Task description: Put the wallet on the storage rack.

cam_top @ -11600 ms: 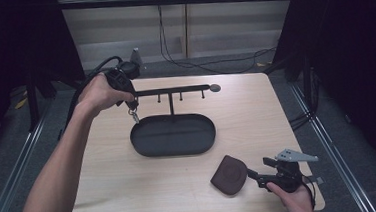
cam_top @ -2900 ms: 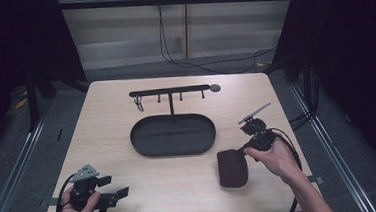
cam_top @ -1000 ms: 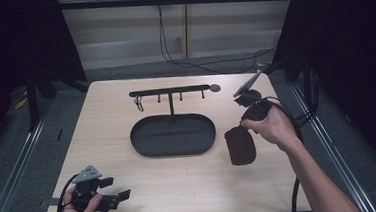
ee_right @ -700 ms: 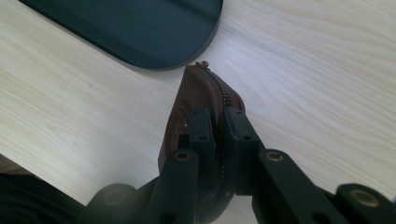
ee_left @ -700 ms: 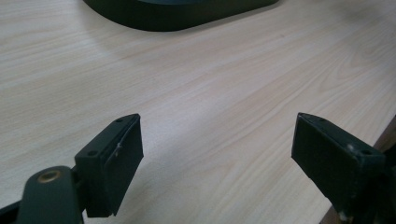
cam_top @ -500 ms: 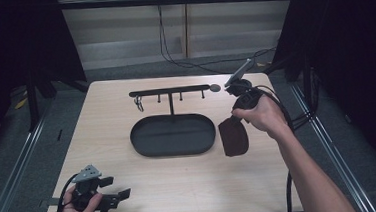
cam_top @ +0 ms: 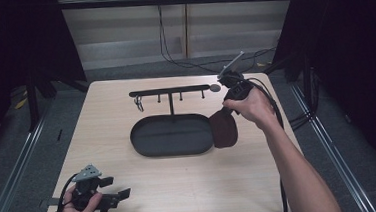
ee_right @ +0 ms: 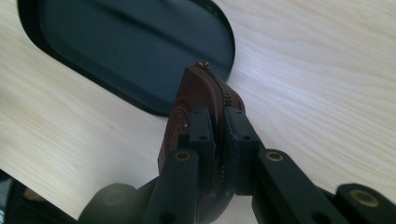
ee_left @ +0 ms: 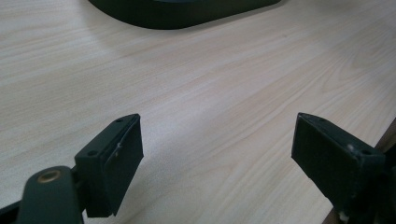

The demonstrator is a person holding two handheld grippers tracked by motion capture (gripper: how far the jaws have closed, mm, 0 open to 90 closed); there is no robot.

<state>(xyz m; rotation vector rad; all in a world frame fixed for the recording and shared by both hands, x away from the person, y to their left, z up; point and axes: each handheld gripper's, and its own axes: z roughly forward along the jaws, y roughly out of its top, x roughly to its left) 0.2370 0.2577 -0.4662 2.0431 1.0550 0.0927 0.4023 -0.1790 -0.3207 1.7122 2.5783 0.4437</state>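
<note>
while the right gripper (cam_top: 229, 105) has its jaws clamped on a brown zip pouch (cam_top: 224, 128), the pouch hangs off the surface (cam_top: 281, 179), just over the right end of the black oval tray (cam_top: 170, 135). in the right gripper view the jaws pinch the pouch (ee_right: 201, 100) edge-on along its zip, with the tray (ee_right: 116, 46) below it. a black rack (cam_top: 172, 92) with small hooks stands behind the tray, and a key ring (cam_top: 139, 105) hangs near its left end. the left gripper (cam_top: 113, 199) rests at the near left corner of the surface, jaws wide apart with nothing between them; its own view shows bare wood (ee_left: 210, 116) between the jaws.
</note>
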